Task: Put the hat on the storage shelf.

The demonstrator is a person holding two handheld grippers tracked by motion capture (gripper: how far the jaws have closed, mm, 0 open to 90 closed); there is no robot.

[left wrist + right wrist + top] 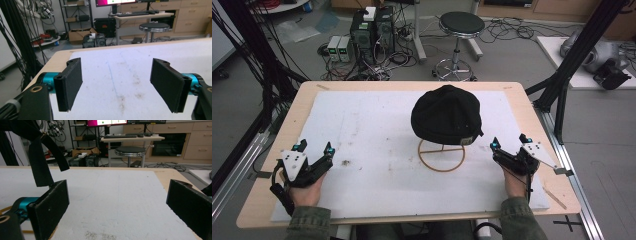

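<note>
The table [522, 107] carries a white foam mat [372, 130]. On it, right of centre and toward the far edge, a black cap [447, 115] sits on a wooden ring stand [441, 156]. Both tools rest low at the near edge, well apart from the cap: the left tool [314, 148] with jaws wide and empty, the right tool [509, 143] likewise wide, nearer the stand. This looks like the start, before any reach. Next, the right tool would need to travel toward the cap's rim. A small tan label [467, 140] on the cap is too small to read.
</note>
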